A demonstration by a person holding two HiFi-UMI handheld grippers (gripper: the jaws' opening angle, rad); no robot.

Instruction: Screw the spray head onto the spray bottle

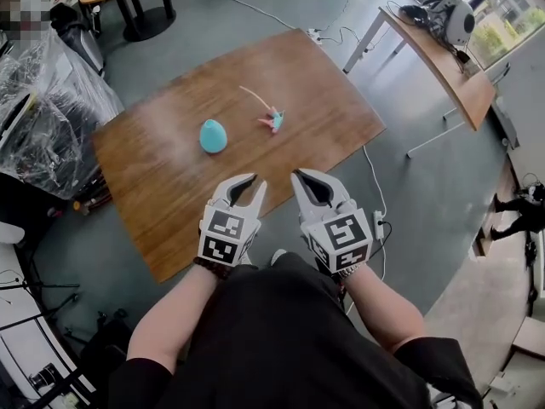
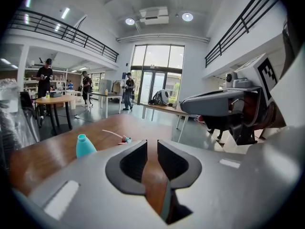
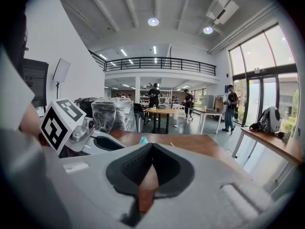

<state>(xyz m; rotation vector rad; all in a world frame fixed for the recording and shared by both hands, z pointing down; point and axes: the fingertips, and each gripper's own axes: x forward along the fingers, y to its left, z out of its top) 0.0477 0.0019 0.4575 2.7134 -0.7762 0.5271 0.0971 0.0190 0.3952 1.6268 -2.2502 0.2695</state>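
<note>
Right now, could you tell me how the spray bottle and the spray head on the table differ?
The spray bottle is plump, teal and upright; the spray head is smaller, pink and teal, lying on its side. The spray bottle has a bare neck; the spray head trails a thin pale tube. Both rest on the wooden table, apart.

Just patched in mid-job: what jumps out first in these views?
A teal spray bottle stands alone mid-table, its pink-and-teal spray head lying apart to its right on the wooden table. Nearer the person, the left gripper is slightly open and the right gripper shut, both empty.
</note>
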